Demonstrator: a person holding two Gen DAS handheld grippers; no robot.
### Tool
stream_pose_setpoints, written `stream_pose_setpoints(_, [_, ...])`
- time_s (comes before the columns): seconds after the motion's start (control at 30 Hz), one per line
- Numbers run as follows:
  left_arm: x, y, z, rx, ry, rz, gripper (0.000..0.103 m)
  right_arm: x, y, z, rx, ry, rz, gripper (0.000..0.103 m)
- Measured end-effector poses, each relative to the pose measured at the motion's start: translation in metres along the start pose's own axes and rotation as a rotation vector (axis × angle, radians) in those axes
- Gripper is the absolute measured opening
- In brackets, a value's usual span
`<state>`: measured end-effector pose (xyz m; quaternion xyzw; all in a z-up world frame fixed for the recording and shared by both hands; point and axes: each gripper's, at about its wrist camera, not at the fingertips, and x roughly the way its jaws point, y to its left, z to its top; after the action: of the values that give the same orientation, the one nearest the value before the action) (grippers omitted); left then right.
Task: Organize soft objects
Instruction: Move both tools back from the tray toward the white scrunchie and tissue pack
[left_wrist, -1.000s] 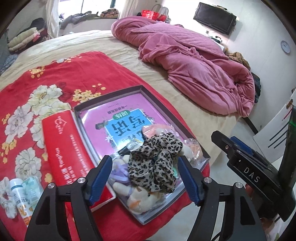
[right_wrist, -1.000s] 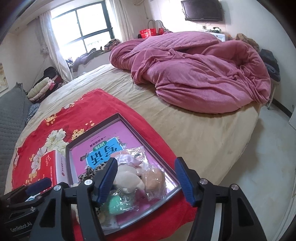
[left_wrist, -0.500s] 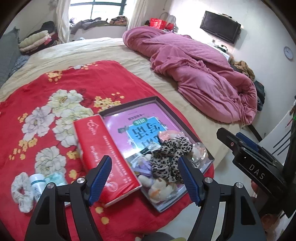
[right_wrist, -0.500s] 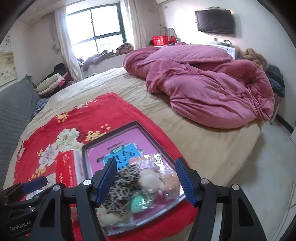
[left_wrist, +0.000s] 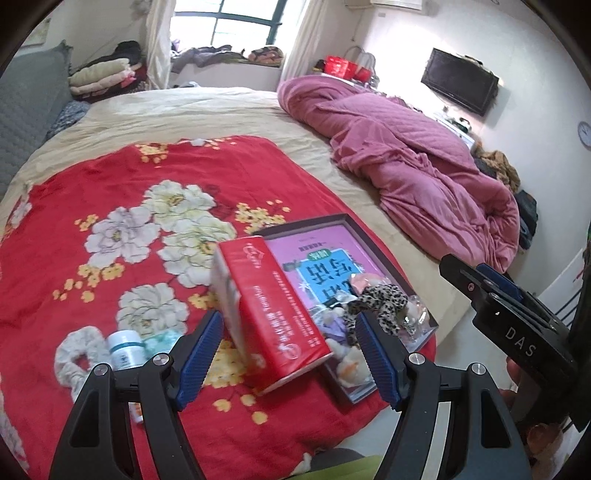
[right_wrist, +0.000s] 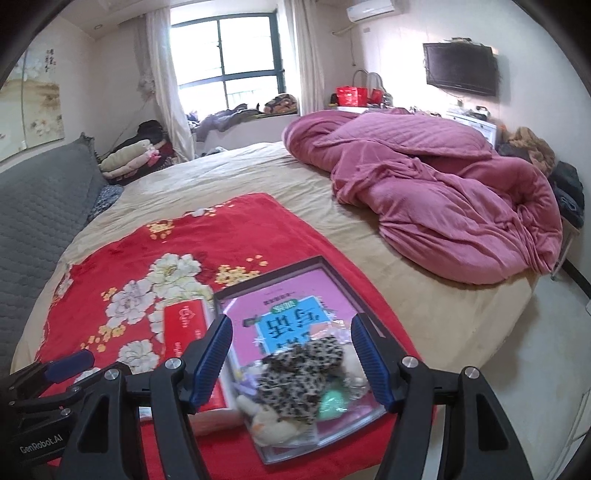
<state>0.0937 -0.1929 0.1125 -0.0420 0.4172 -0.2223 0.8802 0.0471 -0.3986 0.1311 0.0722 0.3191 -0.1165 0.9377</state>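
Note:
A dark-rimmed tray (left_wrist: 306, 226) lies on the red flowered blanket with a pink book in it. At its near end is a pile of soft things, with a leopard-print scrunchie (left_wrist: 380, 302) on top. My left gripper (left_wrist: 288, 354) hangs open above the blanket's near edge, holding nothing. The red box (left_wrist: 273, 314) shows between its fingers. A white scrunchie (left_wrist: 74, 362) lies on the blanket at lower left. In the right wrist view my right gripper (right_wrist: 291, 362) is open and holds nothing, hovering short of the leopard scrunchie (right_wrist: 303, 373), a green soft piece (right_wrist: 332, 402) and a cream plush (right_wrist: 266, 424) in the tray (right_wrist: 277, 273).
A small white jar (left_wrist: 125, 349) and a teal item sit beside the white scrunchie. A crumpled pink quilt (right_wrist: 443, 192) covers the far right of the bed. The bed edge and floor (right_wrist: 535, 369) lie to the right. Folded clothes are stacked by the window.
Both grippers have drawn back and risen from the tray, so more of the blanket and room shows. The soft things in the tray have stayed in place.

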Motion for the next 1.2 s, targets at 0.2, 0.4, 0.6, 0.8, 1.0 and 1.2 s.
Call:
stream_pose_setpoints(0.2, [-0.020,0.029,-0.006,-0.044,-0.017,0.012,0.076,-0.007,0.030,0.001,-0.040,-0.004,0.023,0.066])
stream_pose_setpoints(0.4, [-0.042,0.067,-0.011,-0.103,-0.045,0.047,0.076,-0.015,0.058,0.001,-0.079,-0.011,0.040,0.067])
stream_pose_setpoints(0.6, [-0.066,0.114,-0.019,-0.169,-0.067,0.106,0.076,-0.022,0.087,-0.001,-0.126,-0.010,0.071,0.067])
stream_pose_setpoints(0.8, [-0.084,0.154,-0.034,-0.228,-0.066,0.157,0.077,-0.024,0.120,-0.007,-0.175,0.000,0.112,0.067])
stream_pose_setpoints(1.0, [-0.091,0.179,-0.050,-0.255,-0.050,0.187,0.077,-0.025,0.150,-0.016,-0.218,0.021,0.151,0.067])
stream_pose_setpoints(1.2, [-0.093,0.193,-0.063,-0.275,-0.034,0.199,0.077,-0.024,0.168,-0.022,-0.256,0.037,0.158,0.067])
